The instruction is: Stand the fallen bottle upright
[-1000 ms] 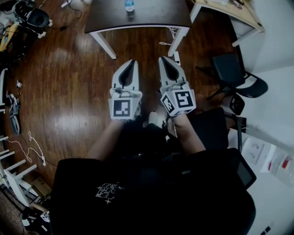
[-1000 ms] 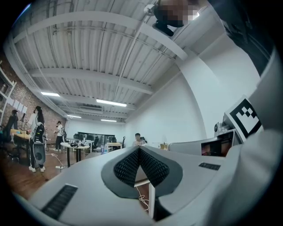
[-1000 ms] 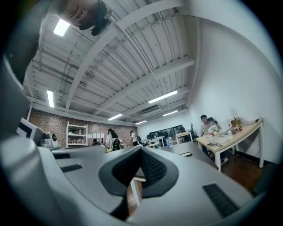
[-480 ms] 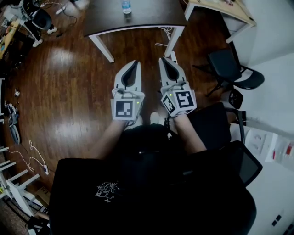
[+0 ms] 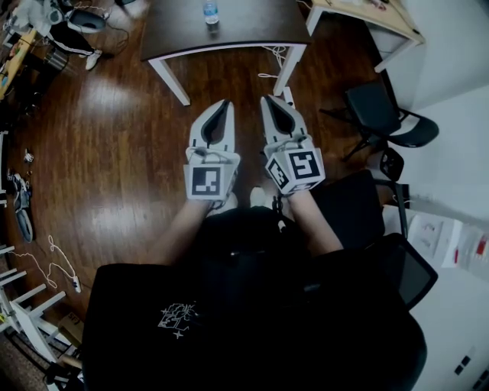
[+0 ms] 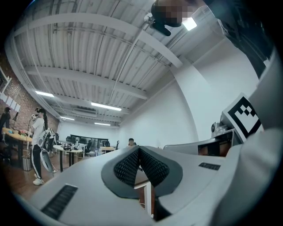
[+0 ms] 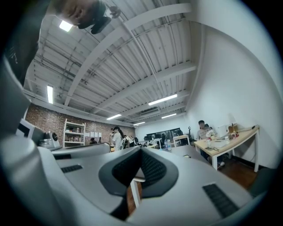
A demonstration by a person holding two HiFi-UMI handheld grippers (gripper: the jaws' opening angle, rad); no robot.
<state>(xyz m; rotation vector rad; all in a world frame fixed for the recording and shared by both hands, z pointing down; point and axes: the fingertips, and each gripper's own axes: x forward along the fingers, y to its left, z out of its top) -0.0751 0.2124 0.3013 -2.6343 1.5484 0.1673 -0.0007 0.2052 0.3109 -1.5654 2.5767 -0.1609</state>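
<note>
A small clear water bottle (image 5: 211,11) with a blue label stands upright on the dark table (image 5: 256,27) at the top of the head view. It also shows far off in the right gripper view as a tiny bottle (image 7: 167,144) on the table top. My left gripper (image 5: 221,104) and right gripper (image 5: 269,100) are held side by side over the wooden floor, well short of the table, pointing towards it. Both are shut with nothing between the jaws; the dark pads meet in the left gripper (image 6: 139,149) and right gripper (image 7: 141,150) views.
The table has white legs (image 5: 170,79). A black office chair (image 5: 388,122) stands at the right, with a light wooden desk (image 5: 367,17) beyond it. Cables and gear (image 5: 30,229) lie along the left floor. A person (image 6: 39,145) stands far off.
Both grippers have edged a little forward towards the table, still side by side and shut. The bottle has not moved on the table.
</note>
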